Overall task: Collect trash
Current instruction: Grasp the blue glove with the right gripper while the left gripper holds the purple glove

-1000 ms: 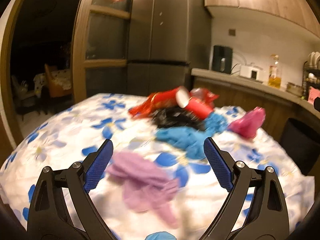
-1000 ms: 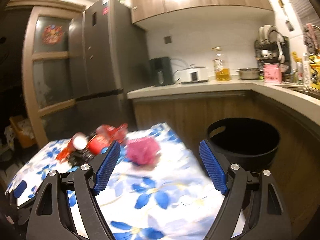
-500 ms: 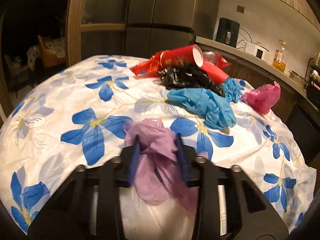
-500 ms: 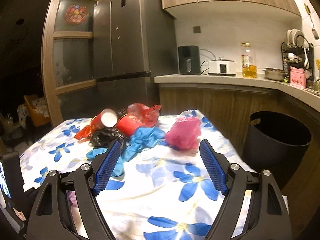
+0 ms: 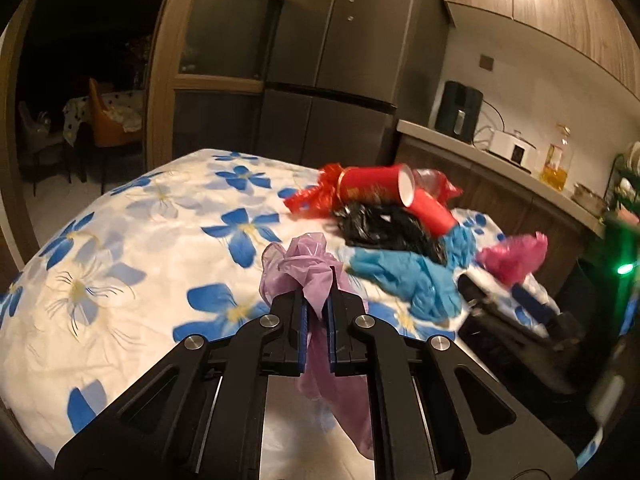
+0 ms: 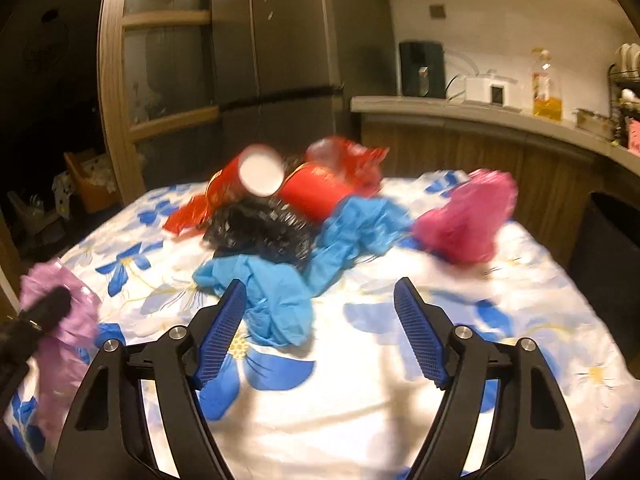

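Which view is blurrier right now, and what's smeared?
Right wrist view: motion blur smears the red cups and pink bag. Left wrist view: purple bag in the left claw is sharp; only the right claw is streaked.

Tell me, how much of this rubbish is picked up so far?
Nothing looks binned yet. The left tongs are closing on a lilac plastic bag. The right tongs, closing on nothing, hover by the blue bag. Red cups, black bag and pink bag remain.
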